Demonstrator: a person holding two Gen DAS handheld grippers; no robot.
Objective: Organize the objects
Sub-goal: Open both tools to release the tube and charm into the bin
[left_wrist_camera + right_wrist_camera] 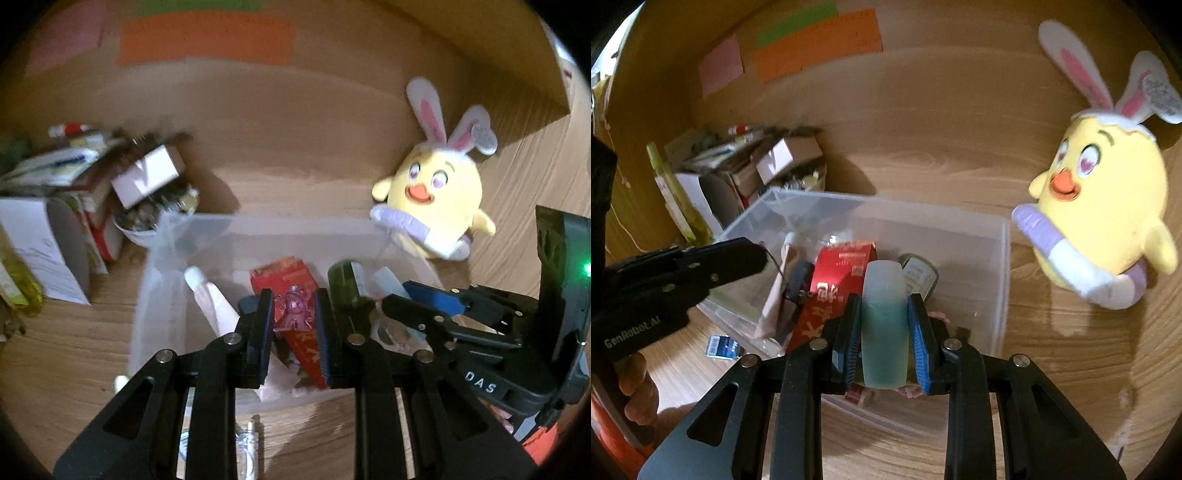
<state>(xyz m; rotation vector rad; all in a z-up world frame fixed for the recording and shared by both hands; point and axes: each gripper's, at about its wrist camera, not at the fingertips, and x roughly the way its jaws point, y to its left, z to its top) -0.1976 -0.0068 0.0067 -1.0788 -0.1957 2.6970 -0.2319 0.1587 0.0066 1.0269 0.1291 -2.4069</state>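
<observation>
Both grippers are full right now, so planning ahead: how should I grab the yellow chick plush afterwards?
Grip the chick plush across its round body, coming from above with the fingers on either side. It sits upright beside the bin, leaning against the wall, so its back is blocked. The bunny ears are thin and floppy, likely a poorer hold; the soft body should squeeze well.

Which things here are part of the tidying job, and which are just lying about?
In the job: pink figurine in left hand-held gripper; blue-green bottle in right hand-held gripper; clear bin.
Lying about: chick plush; box clutter; wall notes.
</observation>
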